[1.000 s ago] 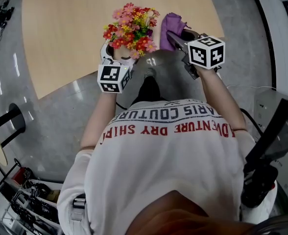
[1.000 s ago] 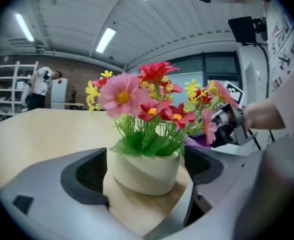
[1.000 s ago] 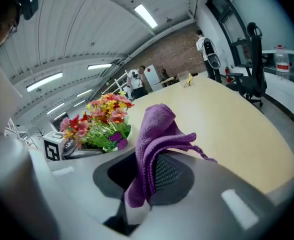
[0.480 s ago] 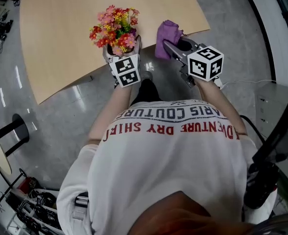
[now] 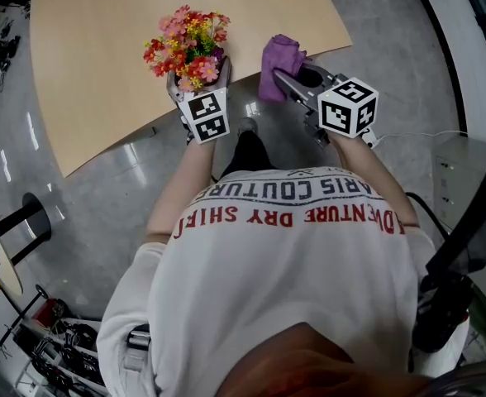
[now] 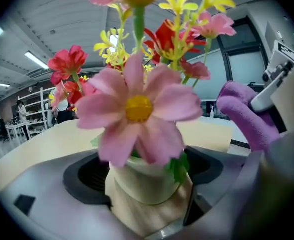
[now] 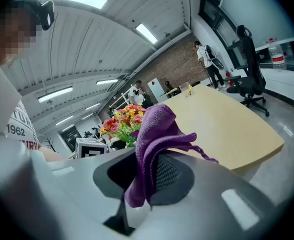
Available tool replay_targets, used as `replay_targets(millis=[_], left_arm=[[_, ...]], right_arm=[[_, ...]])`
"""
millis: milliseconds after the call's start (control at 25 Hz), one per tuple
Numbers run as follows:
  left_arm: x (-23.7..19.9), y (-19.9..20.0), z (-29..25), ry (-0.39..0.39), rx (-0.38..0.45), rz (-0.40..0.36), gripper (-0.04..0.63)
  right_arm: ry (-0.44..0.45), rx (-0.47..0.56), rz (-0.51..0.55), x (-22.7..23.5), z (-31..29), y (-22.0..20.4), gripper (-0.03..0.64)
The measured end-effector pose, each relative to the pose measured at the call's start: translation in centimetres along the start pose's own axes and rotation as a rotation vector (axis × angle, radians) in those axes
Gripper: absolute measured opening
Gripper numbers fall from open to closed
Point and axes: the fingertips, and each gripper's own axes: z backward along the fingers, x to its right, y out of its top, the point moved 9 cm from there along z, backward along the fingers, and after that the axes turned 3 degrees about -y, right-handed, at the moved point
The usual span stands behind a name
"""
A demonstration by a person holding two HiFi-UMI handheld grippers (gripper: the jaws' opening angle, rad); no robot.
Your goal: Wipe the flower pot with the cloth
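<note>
The left hand-held gripper (image 5: 195, 88) is clamped on the flower pot (image 6: 144, 181): its gripper view shows the cream pot sitting between the two jaws, both pressed against its sides. A bunch of pink, red and yellow flowers (image 5: 185, 41) rises from the pot and hides it from the head view. The pot is at the near edge of the pale wooden surface (image 5: 94, 64); whether it stands on the surface or is held just above it cannot be told.

The right hand-held gripper (image 5: 286, 78) is closed on the purple cloth (image 7: 154, 134), which is pinched between its jaws and bunches up past their tips, with a loose end trailing to the side. In the head view the cloth is just beside the flowers, to their right, with a small gap between them. From the left gripper view the cloth shows at the right, level with the blooms and not touching the pot.
</note>
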Motion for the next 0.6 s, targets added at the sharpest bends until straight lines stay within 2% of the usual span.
replay_targets(millis=[200, 600], left_arm=[[-0.4, 0.2, 0.9, -0.095, 0.010, -0.037, 0.471], [-2.4, 0.6, 0.3, -0.373, 0.002, -0.166, 0.469]], right_arm=[[0.028, 0.004, 0.001, -0.5, -0.7, 1.2, 0.044], [0.081, -0.032, -0.009, 0.8, -5.5, 4.0, 0.044]])
